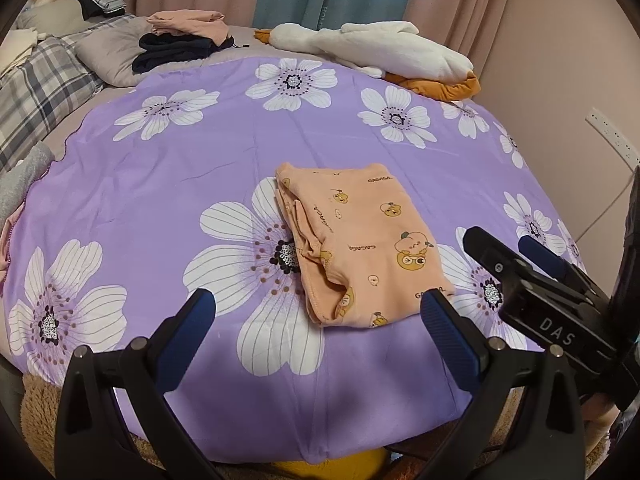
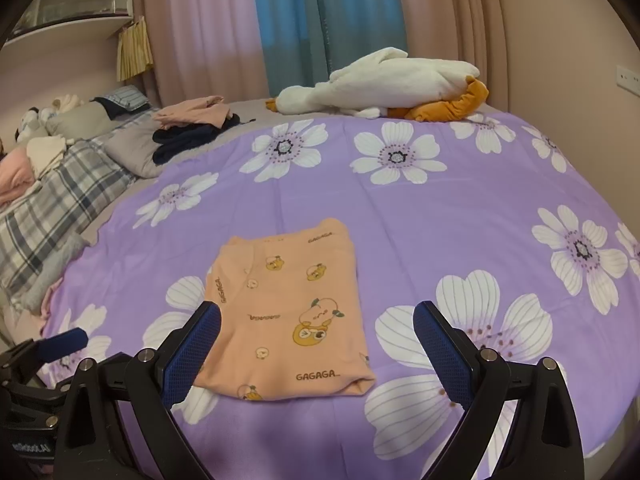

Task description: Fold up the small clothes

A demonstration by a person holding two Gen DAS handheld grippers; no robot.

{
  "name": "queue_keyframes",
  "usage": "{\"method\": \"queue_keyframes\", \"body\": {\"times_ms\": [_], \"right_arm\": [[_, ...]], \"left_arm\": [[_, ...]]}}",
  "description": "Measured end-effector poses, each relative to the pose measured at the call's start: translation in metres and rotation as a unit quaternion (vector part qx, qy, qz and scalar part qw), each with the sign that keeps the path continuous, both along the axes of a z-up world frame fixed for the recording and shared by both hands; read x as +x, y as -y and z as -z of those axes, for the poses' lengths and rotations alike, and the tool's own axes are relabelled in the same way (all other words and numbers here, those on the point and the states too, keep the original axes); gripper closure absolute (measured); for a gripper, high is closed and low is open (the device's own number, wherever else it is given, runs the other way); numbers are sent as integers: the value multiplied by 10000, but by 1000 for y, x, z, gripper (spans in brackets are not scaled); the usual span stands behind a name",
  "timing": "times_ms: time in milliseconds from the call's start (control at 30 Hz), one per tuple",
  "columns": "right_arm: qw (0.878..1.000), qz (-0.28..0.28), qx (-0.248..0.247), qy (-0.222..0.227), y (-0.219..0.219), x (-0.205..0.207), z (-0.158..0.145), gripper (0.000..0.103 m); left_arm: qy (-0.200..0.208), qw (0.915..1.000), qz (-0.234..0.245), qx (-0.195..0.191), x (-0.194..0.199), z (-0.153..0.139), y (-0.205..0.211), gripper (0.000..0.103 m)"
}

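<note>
Bedspread (image 1: 160, 184), purple with big white flowers, covers most of the bed and lies bare on every side of the shirt (image 1: 360, 248), its near edge dropping away just beneath the grippers. The peach shirt, printed with cartoon bears, sits folded into a neat rectangle near that edge. Far back lie a white plush goose (image 2: 384, 84) and a stack of clothes (image 2: 192, 128). Left gripper (image 1: 316, 304) and right gripper (image 2: 318, 316) are both spread wide, holding nothing.
</note>
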State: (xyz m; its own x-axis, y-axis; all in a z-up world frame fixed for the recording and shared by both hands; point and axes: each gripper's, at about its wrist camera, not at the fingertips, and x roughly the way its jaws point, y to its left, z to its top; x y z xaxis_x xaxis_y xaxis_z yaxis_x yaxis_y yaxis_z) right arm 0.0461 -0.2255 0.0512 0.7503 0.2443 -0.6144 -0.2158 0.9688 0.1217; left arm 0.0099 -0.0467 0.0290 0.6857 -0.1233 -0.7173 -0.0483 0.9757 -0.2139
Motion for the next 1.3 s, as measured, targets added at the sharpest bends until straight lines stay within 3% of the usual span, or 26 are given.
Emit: {"method": "queue_keyframes", "body": {"times_ms": [1300], "right_arm": [[10000,-70,-14,-46,0,1,6,7]], "left_arm": [[-4,9999,67,-125,-6,-2,1,1]]}}
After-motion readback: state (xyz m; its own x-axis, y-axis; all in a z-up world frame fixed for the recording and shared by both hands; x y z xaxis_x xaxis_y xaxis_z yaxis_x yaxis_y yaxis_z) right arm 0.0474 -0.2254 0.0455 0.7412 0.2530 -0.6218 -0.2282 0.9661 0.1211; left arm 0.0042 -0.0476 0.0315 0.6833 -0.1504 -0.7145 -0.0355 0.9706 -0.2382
